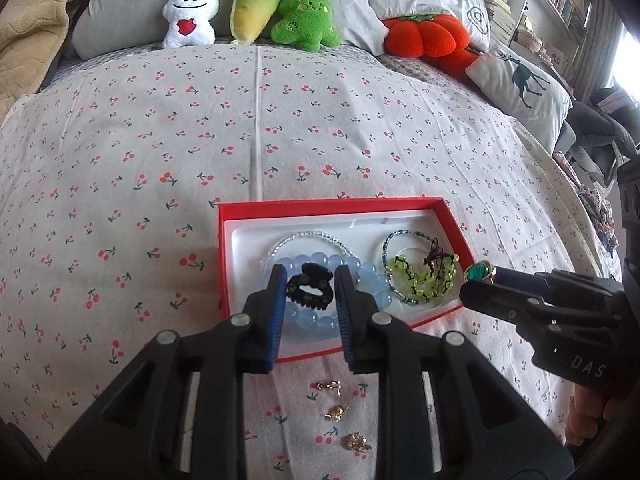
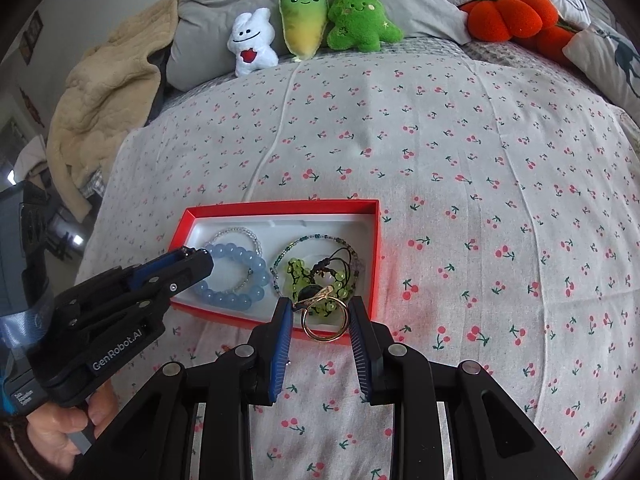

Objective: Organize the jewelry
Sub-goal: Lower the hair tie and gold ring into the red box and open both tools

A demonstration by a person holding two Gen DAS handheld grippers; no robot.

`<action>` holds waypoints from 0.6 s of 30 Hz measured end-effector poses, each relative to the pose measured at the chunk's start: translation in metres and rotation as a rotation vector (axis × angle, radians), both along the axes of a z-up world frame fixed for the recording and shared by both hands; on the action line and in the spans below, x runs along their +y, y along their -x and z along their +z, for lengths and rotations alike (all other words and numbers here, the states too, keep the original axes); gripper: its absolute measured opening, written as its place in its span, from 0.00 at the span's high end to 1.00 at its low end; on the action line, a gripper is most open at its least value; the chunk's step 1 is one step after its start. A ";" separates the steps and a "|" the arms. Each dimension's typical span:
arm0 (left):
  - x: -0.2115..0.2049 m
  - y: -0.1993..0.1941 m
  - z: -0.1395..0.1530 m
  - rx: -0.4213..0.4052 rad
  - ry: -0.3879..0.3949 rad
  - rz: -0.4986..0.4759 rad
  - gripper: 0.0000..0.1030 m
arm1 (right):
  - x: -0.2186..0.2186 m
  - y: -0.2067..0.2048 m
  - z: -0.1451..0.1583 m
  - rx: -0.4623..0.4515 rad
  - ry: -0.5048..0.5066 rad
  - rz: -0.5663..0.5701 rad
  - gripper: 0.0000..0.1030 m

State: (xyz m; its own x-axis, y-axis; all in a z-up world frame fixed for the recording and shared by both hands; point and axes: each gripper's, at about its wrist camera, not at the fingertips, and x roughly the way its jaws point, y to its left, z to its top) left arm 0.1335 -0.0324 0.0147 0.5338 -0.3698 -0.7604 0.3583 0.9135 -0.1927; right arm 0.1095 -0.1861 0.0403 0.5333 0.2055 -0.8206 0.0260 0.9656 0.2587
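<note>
A red box point(image 1: 332, 202) with a white liner lies on the cherry-print bedspread. It holds a blue bead bracelet point(image 1: 316, 322), a clear bead bracelet point(image 1: 308, 236) and green bead bracelets point(image 1: 424, 280). My left gripper point(image 1: 309, 286) is shut on a black hair claw clip point(image 1: 310, 290), over the blue bracelet. My right gripper point(image 2: 320, 314) is shut on a gold ring point(image 2: 322, 324) with a green stone point(image 1: 478, 272), at the box's near right corner point(image 2: 372, 308). Three gold earrings point(image 1: 336, 412) lie on the bedspread in front of the box.
Plush toys point(image 1: 256, 12) and pillows point(image 1: 520, 80) line the head of the bed. An orange pumpkin cushion point(image 1: 424, 36) sits at the back right. A beige blanket point(image 2: 104, 92) lies at the left. The bedspread point(image 1: 240, 140) stretches beyond the box.
</note>
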 end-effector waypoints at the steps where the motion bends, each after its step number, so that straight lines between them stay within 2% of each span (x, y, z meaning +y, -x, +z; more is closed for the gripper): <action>1: 0.000 0.000 0.000 0.002 -0.001 0.000 0.74 | 0.000 0.000 0.000 0.000 0.001 0.001 0.72; 10: 0.006 0.013 0.014 -0.010 -0.013 0.003 0.59 | -0.002 -0.004 0.000 -0.003 0.005 -0.002 0.72; 12: 0.009 0.017 0.017 -0.015 -0.018 0.011 0.50 | -0.002 -0.006 0.000 -0.002 0.003 -0.006 0.72; 14: 0.013 0.022 0.020 -0.017 -0.033 0.017 0.46 | -0.002 -0.010 0.001 -0.001 -0.003 -0.007 0.72; 18: 0.021 0.027 0.019 -0.002 -0.060 0.027 0.43 | 0.000 -0.020 0.002 -0.004 -0.022 -0.009 0.72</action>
